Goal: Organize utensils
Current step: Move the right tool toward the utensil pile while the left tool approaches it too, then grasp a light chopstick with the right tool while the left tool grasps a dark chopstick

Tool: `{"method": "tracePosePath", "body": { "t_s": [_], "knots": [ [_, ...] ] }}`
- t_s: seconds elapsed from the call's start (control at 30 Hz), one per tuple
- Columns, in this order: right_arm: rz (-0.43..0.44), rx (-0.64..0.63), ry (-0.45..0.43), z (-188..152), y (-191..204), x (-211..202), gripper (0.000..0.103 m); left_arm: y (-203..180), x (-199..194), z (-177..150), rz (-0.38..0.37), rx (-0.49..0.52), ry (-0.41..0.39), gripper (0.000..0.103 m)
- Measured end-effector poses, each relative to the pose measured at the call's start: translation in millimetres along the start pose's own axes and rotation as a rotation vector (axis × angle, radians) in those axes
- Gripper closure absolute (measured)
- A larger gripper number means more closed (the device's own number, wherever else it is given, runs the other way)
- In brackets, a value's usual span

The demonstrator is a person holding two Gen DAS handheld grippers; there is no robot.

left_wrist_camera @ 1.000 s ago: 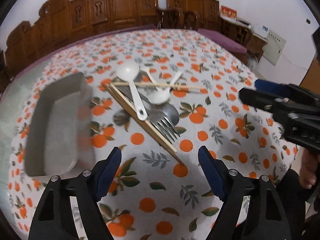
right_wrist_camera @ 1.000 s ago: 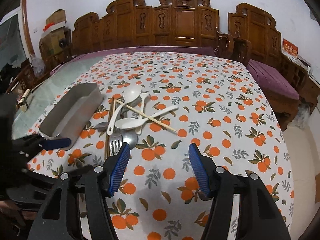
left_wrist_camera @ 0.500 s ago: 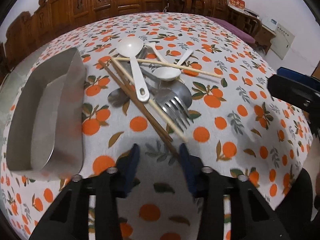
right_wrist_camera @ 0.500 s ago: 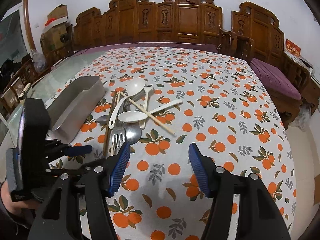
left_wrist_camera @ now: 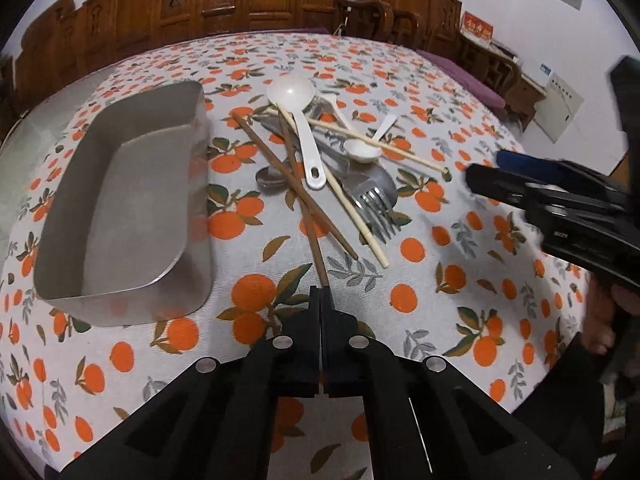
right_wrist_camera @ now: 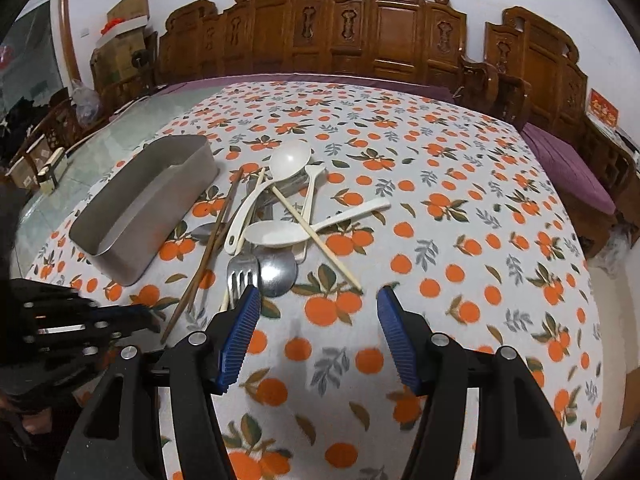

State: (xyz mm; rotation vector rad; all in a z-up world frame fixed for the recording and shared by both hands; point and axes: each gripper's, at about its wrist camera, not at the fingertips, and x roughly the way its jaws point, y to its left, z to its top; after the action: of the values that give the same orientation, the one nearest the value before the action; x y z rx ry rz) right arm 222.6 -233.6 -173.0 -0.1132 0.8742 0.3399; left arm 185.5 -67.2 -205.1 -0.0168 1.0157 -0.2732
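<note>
A pile of utensils lies on the orange-print tablecloth: brown chopsticks, pale chopsticks, a white ladle, a small white spoon, a metal fork and metal spoons. My left gripper is shut on the near tip of one brown chopstick. An empty grey metal tray stands left of the pile. My right gripper is open and empty, hovering just before the fork and a metal spoon. The left gripper also shows in the right wrist view.
The tablecloth covers a round table. Carved wooden chairs ring its far side. A purple cushioned bench stands at the right. Boxes are stacked at the back left. The right gripper crosses the left wrist view.
My left gripper has come down to the table and closed on the tip of a brown chopstick. My right gripper has stayed open and moved slightly closer to the pile.
</note>
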Motion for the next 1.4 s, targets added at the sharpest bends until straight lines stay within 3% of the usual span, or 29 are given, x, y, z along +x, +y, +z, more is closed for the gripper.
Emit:
{"method": "tracePosePath", "body": {
  "t_s": [0.4, 0.5, 0.63, 0.83, 0.93, 1.4],
  "knots": [
    [0.036, -0.085, 0.093, 26.9, -17.5, 69.9, 0.054, -5.4, 13.4, 8.4, 0.014, 0.008, 0.033, 0.102],
    [0.053, -0.114, 0.13, 28.8, -16.4, 80.5, 0.063, -4.2, 15.4, 7.6, 0.021, 0.012, 0.034, 0.098],
    [0.044, -0.151, 0.167, 27.2, -17.4, 88.6, 0.084, -1.4, 16.8, 7.0, 0.028, 0.01, 0.038, 0.093],
    [0.099, -0.172, 0.184, 15.4, -20.2, 71.2, 0.097, -1.2, 18.5, 10.0, 0.034, 0.015, 0.033, 0.081],
    [0.124, -0.149, 0.172, 6.4, -24.2, 51.8, 0.097, -3.4, 19.3, 12.9, 0.032, 0.02, 0.026, 0.074],
    [0.122, -0.036, 0.081, -23.5, -22.8, -28.6, 0.097, -3.1, 33.8, 16.0, 0.076, 0.038, 0.043, 0.078]
  ]
}}
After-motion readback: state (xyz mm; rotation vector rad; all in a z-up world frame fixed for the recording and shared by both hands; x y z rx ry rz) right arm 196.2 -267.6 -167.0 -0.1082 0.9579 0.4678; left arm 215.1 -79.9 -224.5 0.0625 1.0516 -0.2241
